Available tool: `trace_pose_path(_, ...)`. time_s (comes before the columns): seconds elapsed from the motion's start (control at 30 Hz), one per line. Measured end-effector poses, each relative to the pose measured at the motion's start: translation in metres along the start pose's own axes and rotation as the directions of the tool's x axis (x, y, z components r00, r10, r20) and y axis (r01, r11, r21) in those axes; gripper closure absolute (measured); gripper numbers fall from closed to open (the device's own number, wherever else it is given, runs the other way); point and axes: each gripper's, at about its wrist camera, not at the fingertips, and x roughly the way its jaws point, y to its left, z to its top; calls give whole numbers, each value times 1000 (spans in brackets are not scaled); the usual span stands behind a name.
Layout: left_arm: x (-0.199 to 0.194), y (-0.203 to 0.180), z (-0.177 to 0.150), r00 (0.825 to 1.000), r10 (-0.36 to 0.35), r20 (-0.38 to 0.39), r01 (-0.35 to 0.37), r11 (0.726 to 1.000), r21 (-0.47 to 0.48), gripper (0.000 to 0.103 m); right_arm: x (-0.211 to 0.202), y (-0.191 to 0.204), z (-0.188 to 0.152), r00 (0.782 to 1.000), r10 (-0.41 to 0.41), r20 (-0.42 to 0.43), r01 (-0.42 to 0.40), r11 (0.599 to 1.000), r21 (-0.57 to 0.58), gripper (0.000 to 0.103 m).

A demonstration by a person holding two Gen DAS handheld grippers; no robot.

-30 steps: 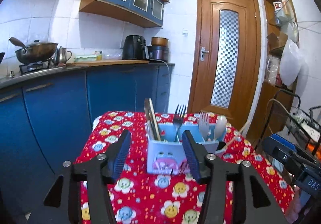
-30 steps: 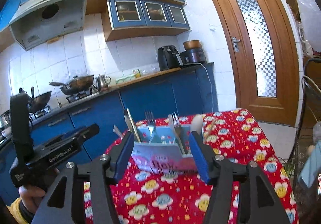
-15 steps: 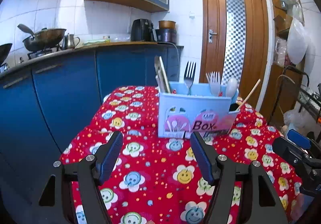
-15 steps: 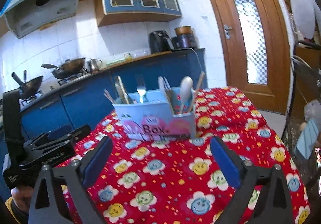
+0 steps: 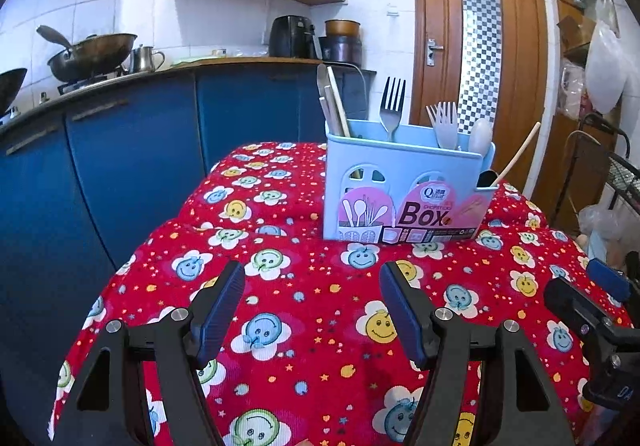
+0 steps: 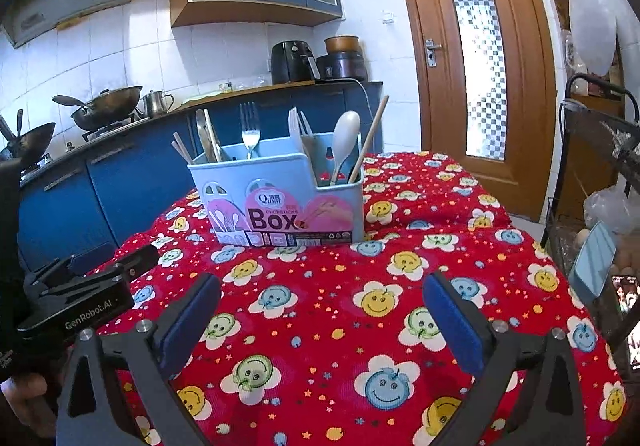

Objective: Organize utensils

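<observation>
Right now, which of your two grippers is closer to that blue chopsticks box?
Left, though only slightly. The left gripper hovers open in front of the chopsticks box, toward its left end. The right gripper is open too, a little farther back.

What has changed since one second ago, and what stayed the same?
Both grippers drew back from the blue utensil box: the left gripper and the right gripper, whose jaws also opened wider. Neither holds anything. The box and its utensils stayed put on the red tablecloth.

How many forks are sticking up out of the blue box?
2 for sure: a metal fork near the box's middle, and a white plastic fork beside the white spoon. More may be hidden behind it.
</observation>
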Motion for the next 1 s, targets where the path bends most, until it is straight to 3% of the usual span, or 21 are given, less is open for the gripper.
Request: trace_pose_path(1.0,-1,-2,0,1000,17,4,-17,1000,8,32,3,-2,-2,1000,3,-18,-2,1000,16,0)
